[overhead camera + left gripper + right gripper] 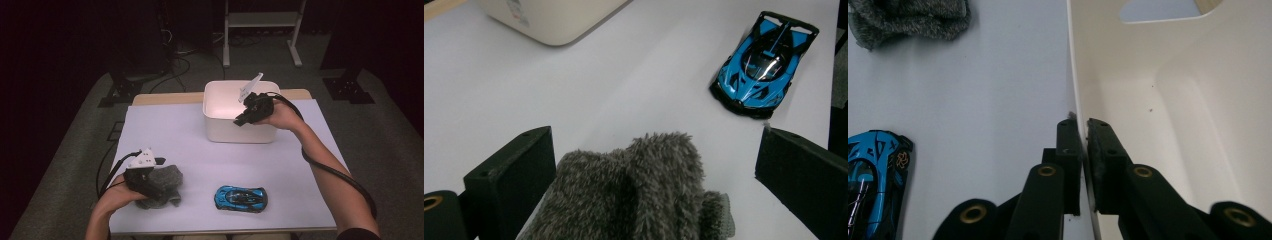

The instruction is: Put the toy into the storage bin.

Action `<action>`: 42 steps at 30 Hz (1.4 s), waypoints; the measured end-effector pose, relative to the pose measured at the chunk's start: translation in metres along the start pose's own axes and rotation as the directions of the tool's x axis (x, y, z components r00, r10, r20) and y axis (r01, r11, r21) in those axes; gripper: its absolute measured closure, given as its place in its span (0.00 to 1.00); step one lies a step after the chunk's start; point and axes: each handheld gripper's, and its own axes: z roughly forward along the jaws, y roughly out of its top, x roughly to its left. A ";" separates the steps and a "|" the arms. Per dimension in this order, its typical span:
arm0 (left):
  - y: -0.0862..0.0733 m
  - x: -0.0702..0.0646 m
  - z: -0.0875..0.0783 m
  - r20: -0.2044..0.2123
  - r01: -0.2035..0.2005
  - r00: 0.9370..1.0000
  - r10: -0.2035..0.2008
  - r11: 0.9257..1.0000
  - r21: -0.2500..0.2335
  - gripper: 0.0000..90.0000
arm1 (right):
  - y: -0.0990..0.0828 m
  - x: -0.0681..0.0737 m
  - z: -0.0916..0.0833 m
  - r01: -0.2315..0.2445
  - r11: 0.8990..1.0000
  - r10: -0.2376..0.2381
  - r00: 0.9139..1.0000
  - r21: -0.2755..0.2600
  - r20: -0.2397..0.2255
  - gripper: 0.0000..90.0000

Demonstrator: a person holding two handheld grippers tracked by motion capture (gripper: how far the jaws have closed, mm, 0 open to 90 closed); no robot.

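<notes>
In the high view, the right gripper [243,118] clamps the near wall of the white bin [220,131], which stands at the table's far side with its long axis running left to right. The left gripper [159,162] sits at the near left over a grey cloth [167,181]. A blue toy car [241,198] lies near, its length left to right.

In the left gripper view, the jaws stand wide apart with the cloth [634,195] between them, unpressed.

In the right gripper view, the jaws pinch the bin's wall [1074,90], one inside, one outside.
</notes>
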 end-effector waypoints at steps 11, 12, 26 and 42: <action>-0.002 0.002 -0.001 -0.007 0.010 1.000 -0.010 1.000 0.000 0.03 | 0.000 0.003 -0.001 -0.010 1.000 0.010 0.999 0.000 -0.036 0.93; -0.002 0.002 -0.001 -0.008 0.009 1.000 -0.009 1.000 0.000 0.03 | 0.000 0.004 -0.001 -0.011 1.000 0.011 0.999 0.000 -0.034 0.93; -0.001 0.000 -0.001 -0.012 0.001 1.000 -0.001 1.000 0.004 0.03 | -0.001 0.028 -0.004 0.015 1.000 -0.015 0.997 -0.005 -0.082 0.95; 0.001 -0.004 0.003 -0.004 -0.015 1.000 0.015 1.000 0.020 0.03 | 0.000 0.065 -0.004 0.065 0.998 -0.066 0.992 -0.014 -0.104 0.96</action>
